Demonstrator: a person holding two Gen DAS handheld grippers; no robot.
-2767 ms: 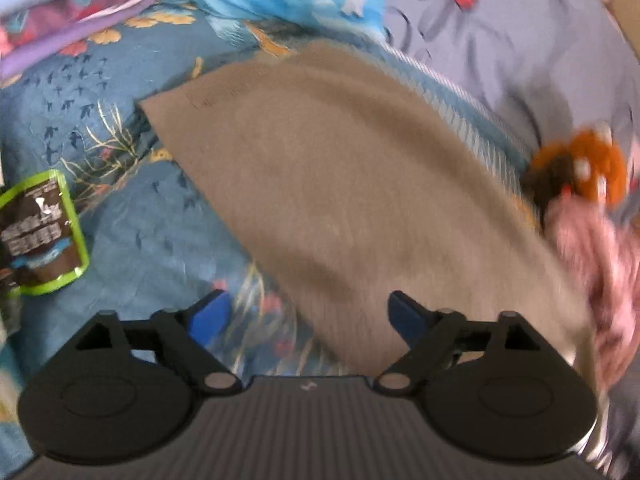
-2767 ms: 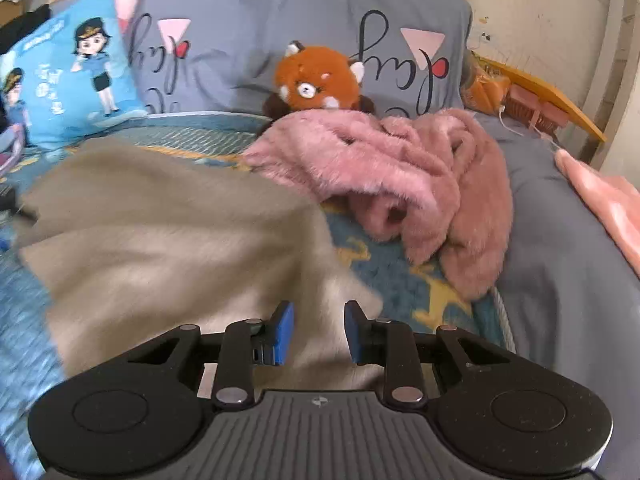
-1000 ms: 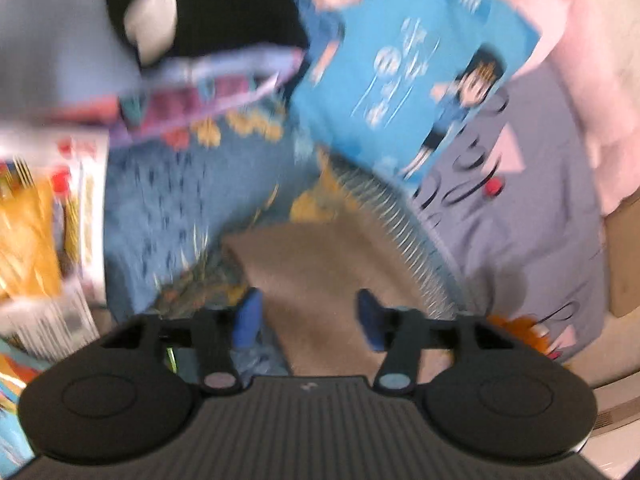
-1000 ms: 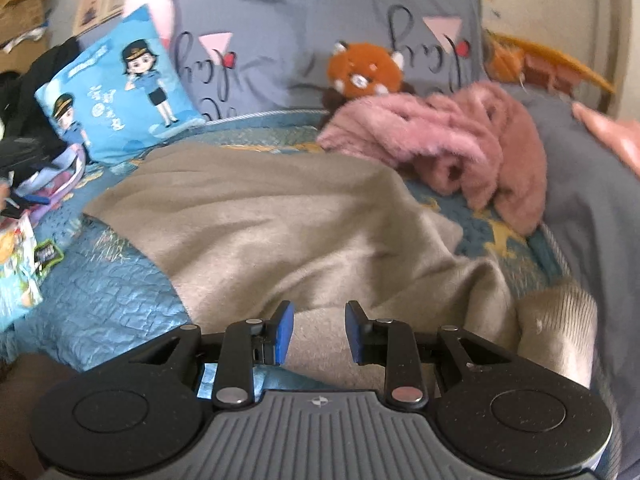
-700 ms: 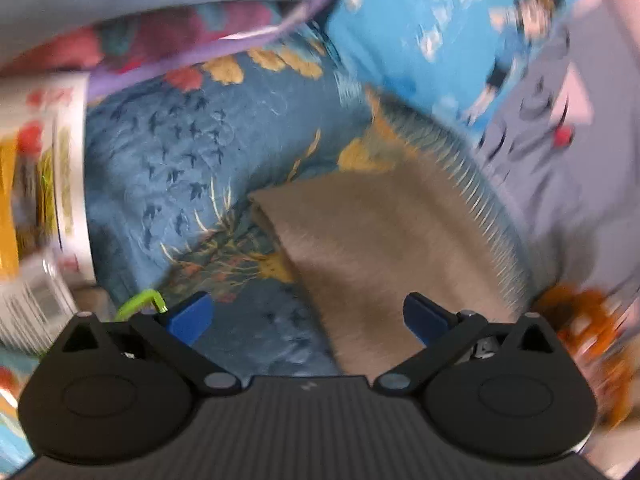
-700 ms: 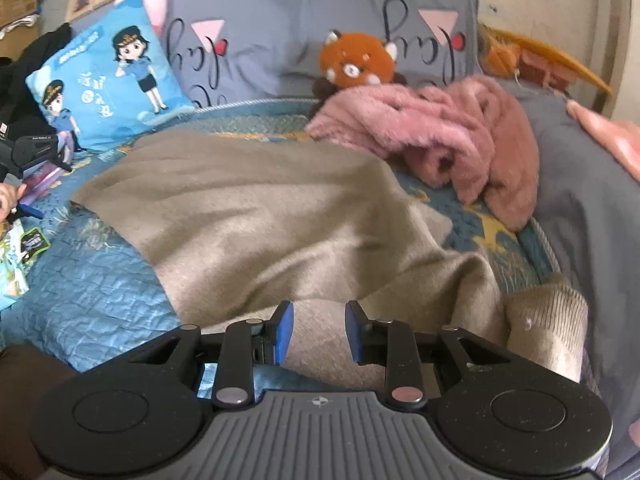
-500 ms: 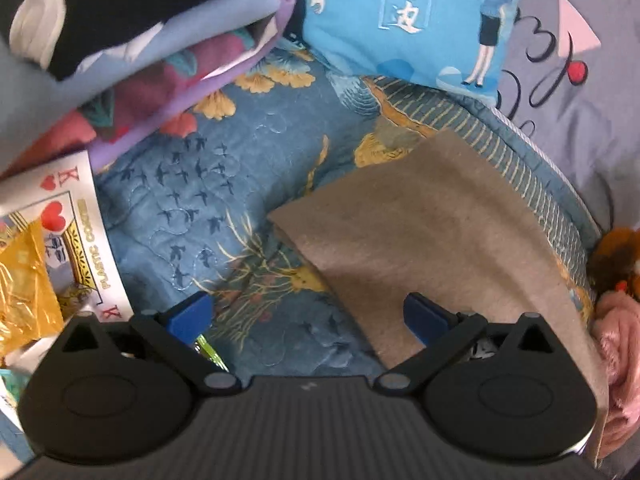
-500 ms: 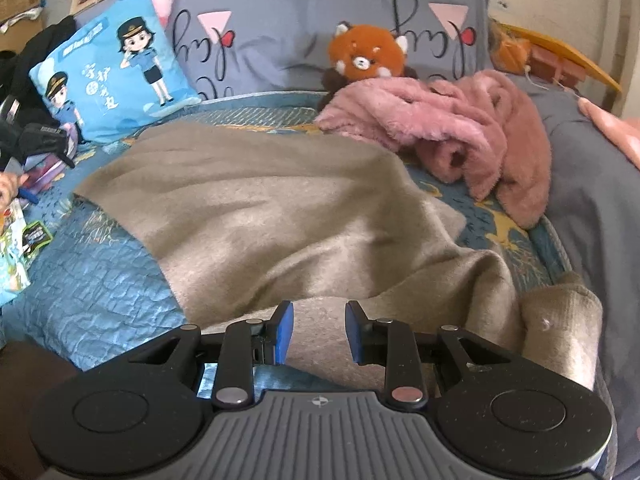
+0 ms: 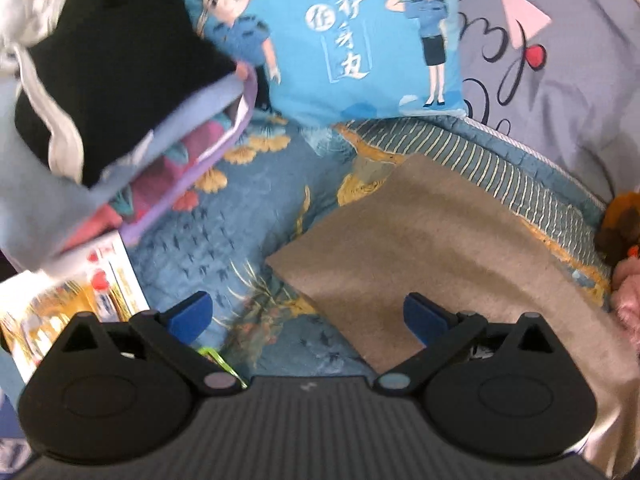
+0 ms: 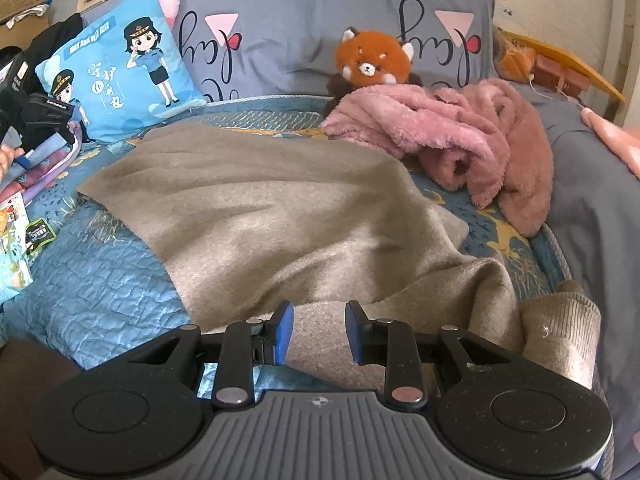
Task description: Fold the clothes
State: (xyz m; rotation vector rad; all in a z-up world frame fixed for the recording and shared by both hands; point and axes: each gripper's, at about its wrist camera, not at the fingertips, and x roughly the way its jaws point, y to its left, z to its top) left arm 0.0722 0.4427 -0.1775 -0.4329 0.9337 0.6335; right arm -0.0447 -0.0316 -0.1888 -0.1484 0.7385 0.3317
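Note:
A tan knit garment [image 10: 280,216] lies spread on the blue quilt, folded over on itself, with a ribbed cuff [image 10: 560,320] at the near right. Its far left corner shows in the left wrist view [image 9: 420,248]. My left gripper [image 9: 308,316] is wide open and empty, held above that corner. My right gripper [image 10: 318,332] is open with a narrower gap, empty, just above the garment's near edge. The left gripper also shows in the right wrist view [image 10: 44,116] at the far left.
A pink fluffy garment [image 10: 460,136] and a red panda plush [image 10: 374,60] lie at the back right. A blue cartoon pillow [image 9: 340,36] and a stack of folded clothes [image 9: 100,120] sit at the left. Snack packets [image 9: 60,308] lie near the left edge.
My left gripper let go of the garment's corner, opened wide and swung up and back to look at the pillow. The right gripper has barely moved.

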